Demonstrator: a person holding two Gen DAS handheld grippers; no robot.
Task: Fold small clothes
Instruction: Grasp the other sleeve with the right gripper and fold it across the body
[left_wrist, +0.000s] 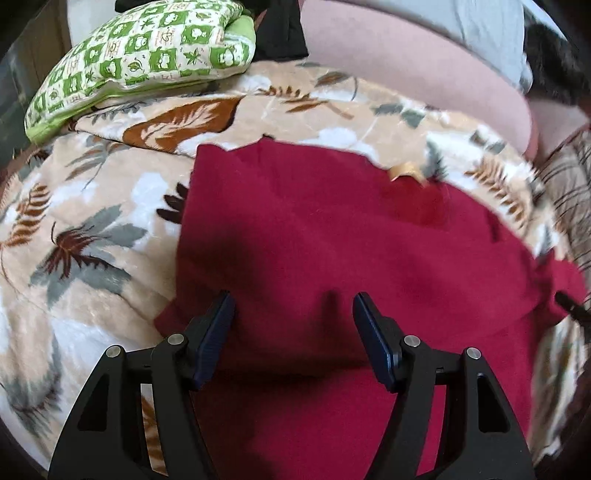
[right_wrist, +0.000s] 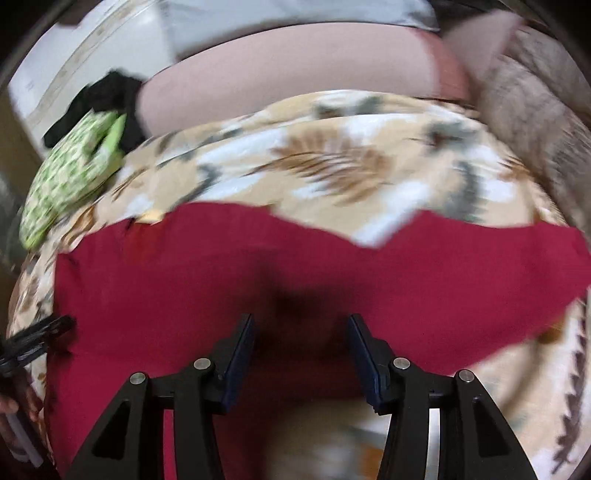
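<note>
- Left claw (left_wrist: 293, 310), seen from the left wrist, stands open above the red garment (left_wrist: 332, 229), its pads clear of the cloth. That garment lies spread on the leaf-patterned blanket (left_wrist: 92, 206) covering the bed; a green checked pillow (left_wrist: 147, 55) sits toward the bed's far left corner.
- Right claw (right_wrist: 301, 334), in the blurred right wrist view, is partly open over the garment's (right_wrist: 221, 266) near edge; whether cloth is pinched cannot be told. The left claw's tip (right_wrist: 44, 334) shows at the garment's left side.
</note>
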